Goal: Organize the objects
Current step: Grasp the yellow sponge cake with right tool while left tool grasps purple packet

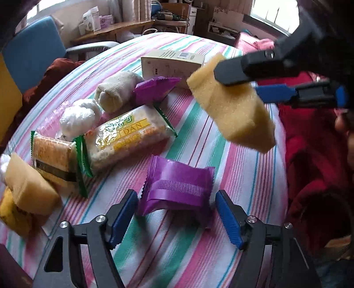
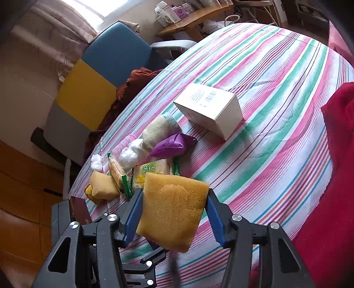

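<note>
Several snacks lie grouped at the bed's (image 1: 254, 190) left, apparently sorted there. Left gripper (image 1: 174, 219) straddles a purple packet (image 1: 177, 183), jaws wide, not pressing. Right gripper (image 2: 174, 213) holds a sponge (image 2: 172, 210) aloft, clamped, probably for placing.

A blue, yellow and grey upholstered chair (image 2: 104, 73) stands at the bed's far left edge, a rust-brown cloth (image 2: 124, 93) bunched beside it. Farther back, a wooden shelf (image 1: 115, 30) carries small white boxes (image 1: 91, 18). Bright windows (image 1: 274, 11) lie beyond.
</note>
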